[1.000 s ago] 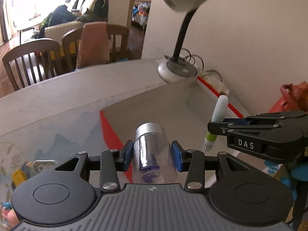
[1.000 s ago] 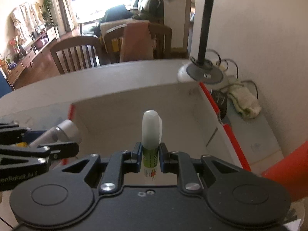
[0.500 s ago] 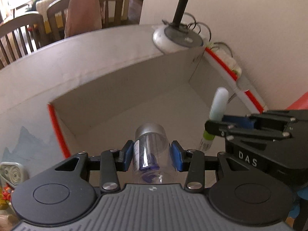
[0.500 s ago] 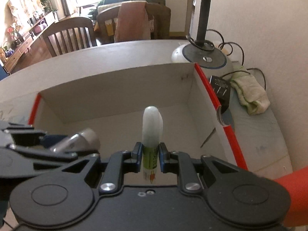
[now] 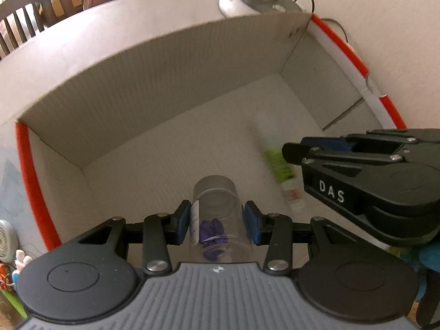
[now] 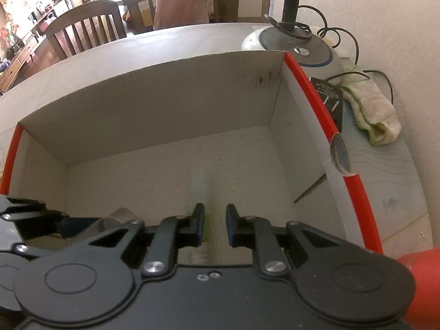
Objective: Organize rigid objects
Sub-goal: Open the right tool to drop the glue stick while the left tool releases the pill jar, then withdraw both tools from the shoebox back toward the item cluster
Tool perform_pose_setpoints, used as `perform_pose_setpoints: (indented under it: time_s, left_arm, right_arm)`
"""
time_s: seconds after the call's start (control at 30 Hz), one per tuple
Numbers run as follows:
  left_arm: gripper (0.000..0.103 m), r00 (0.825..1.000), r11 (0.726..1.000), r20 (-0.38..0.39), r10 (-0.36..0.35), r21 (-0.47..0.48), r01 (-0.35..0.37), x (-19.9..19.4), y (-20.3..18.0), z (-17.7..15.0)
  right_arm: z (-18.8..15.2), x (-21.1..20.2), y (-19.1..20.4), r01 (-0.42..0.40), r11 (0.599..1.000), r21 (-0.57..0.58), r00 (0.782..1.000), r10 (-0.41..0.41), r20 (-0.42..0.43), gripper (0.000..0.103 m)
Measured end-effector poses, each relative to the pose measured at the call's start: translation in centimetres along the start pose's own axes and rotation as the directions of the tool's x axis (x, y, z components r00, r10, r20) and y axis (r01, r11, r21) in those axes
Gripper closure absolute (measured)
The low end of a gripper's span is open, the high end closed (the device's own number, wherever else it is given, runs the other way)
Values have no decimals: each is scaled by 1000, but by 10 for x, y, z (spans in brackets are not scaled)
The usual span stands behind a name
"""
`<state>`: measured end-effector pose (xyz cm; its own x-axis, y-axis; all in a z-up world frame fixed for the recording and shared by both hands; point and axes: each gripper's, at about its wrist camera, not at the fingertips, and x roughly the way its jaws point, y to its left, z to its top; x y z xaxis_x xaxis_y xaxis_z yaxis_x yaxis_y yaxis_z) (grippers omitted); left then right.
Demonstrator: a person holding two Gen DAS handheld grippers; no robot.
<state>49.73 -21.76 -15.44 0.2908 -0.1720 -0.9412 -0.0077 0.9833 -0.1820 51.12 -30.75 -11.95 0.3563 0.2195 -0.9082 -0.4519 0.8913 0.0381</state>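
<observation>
An open cardboard box (image 5: 154, 77) with red outer sides fills both views (image 6: 154, 96). My left gripper (image 5: 217, 221) is inside it, shut on a clear plastic jar (image 5: 217, 209) with purple bits inside. My right gripper (image 6: 215, 224) is open over the box floor and shows in the left wrist view (image 5: 297, 151). A white and green tube (image 5: 277, 165) appears motion-blurred below the right gripper, apart from its fingers; it is a faint green smear in the right wrist view (image 6: 205, 192).
A desk lamp base (image 6: 288, 46) with cables stands behind the box's far right corner. A black adapter (image 6: 327, 96) and a folded cloth (image 6: 371, 112) lie right of the box. Small toys (image 5: 11, 247) sit left of it. Chairs stand beyond the table.
Both grippers have moved down into the box. My right gripper has opened and let go of the tube, which is dropping to the box floor. The left still holds the jar.
</observation>
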Motion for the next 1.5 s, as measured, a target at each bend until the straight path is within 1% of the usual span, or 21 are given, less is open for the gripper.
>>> perform_pose_setpoints:
  time_s: [0.2, 0.33, 0.6, 0.7, 0.83, 0.9, 1.2, 1.33, 1.4, 1.5]
  left_arm:
    - [61, 999, 1000, -53, 2, -12, -3, 10, 3, -1]
    - [61, 998, 1000, -56, 6, -14, -7, 10, 4, -4]
    - [61, 1000, 1000, 10, 23, 12, -23, -11, 0, -7]
    - [61, 999, 1000, 44, 23, 10, -23, -26, 1, -15]
    - [61, 996, 1000, 90, 20, 13, -21, -45, -2, -17]
    - [61, 993, 1000, 115, 21, 17, -23, -54, -3, -17]
    - [61, 978, 1000, 204, 31, 0, -32, -81, 3, -28]
    - [61, 972, 1000, 235, 26, -15, -23, -102, 11, -40]
    - [61, 969, 1000, 247, 25, -19, -21, -106, 14, -44]
    - [61, 963, 1000, 270, 23, -26, -17, -121, 27, -57]
  right_arm:
    - [1, -1, -3, -25, 999, 19, 1000, 25, -8, 78]
    - [3, -2, -6, -36, 999, 32, 999, 36, -2, 76]
    - [1, -13, -5, -59, 998, 27, 998, 59, 24, 65]
    - [0, -20, -3, -68, 997, 23, 997, 67, 37, 63]
    - [-2, -30, 0, -80, 997, 19, 995, 79, 58, 59]
    - [-3, -36, 3, -92, 996, 14, 993, 90, 71, 55]
    - [-5, -67, 16, -137, 990, -22, 981, 138, 134, 47]
    - [-8, -83, 25, -149, 989, -26, 975, 151, 164, 42]
    - [-11, -91, 32, -151, 988, -28, 972, 154, 179, 39]
    - [-17, -102, 44, -152, 988, -38, 967, 157, 200, 39]
